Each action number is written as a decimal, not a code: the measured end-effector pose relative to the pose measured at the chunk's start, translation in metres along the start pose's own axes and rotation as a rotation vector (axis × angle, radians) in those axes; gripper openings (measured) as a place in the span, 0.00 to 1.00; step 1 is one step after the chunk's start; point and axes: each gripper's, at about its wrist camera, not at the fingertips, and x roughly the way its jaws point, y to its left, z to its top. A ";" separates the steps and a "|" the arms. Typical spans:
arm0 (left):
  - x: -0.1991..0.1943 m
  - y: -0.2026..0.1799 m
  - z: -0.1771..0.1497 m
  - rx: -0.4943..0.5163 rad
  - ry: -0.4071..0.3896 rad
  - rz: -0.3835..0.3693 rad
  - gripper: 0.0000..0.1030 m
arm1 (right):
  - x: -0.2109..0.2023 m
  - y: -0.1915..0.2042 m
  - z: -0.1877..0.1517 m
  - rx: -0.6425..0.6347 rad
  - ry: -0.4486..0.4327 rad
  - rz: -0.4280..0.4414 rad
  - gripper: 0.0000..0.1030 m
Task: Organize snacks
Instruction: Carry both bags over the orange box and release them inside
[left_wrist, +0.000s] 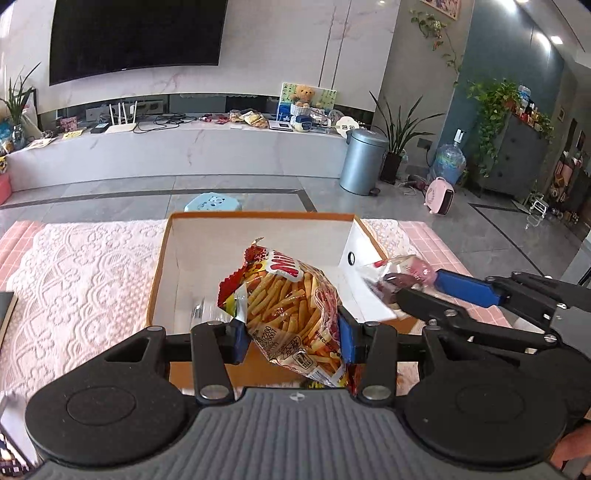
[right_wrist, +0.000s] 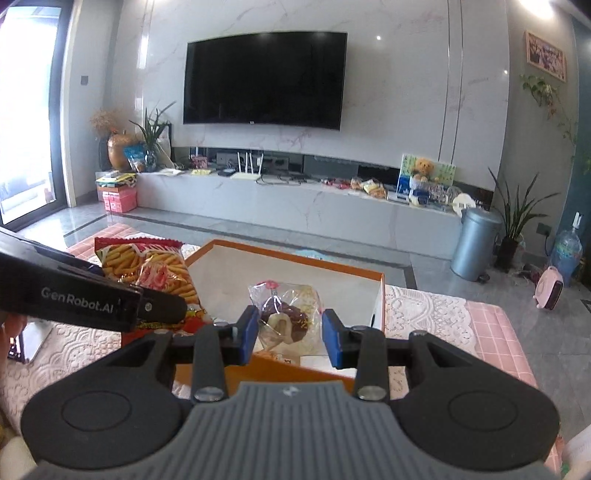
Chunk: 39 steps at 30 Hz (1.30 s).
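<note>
The bag of fries-shaped chips is hanging over the near part of the open orange box, clamped between the blue pads of the left gripper. The pads are pressing into both sides of the bag, and its red printed top is standing clear above them. The clear-wrapped chocolate pastry is sitting between the pads of the right gripper, which is holding it over the near right wall of the same box. The left pad is touching the wrapper; the right pad is meeting the wrapper's edge. In the left wrist view, the right gripper is entering from the right with the pastry at its tip, just beside the chip bag. The box is resting on a white lace cloth over a pink checked table cover. Its white interior is showing.
</note>
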 end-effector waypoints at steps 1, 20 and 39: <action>0.006 0.000 0.004 0.000 0.006 0.004 0.50 | 0.005 0.000 0.003 -0.002 0.011 0.003 0.34; 0.122 0.034 0.028 -0.057 0.221 0.071 0.50 | 0.155 -0.025 0.023 0.013 0.365 0.034 0.34; 0.171 0.037 0.019 -0.020 0.419 0.094 0.55 | 0.220 -0.036 0.008 0.075 0.619 0.105 0.39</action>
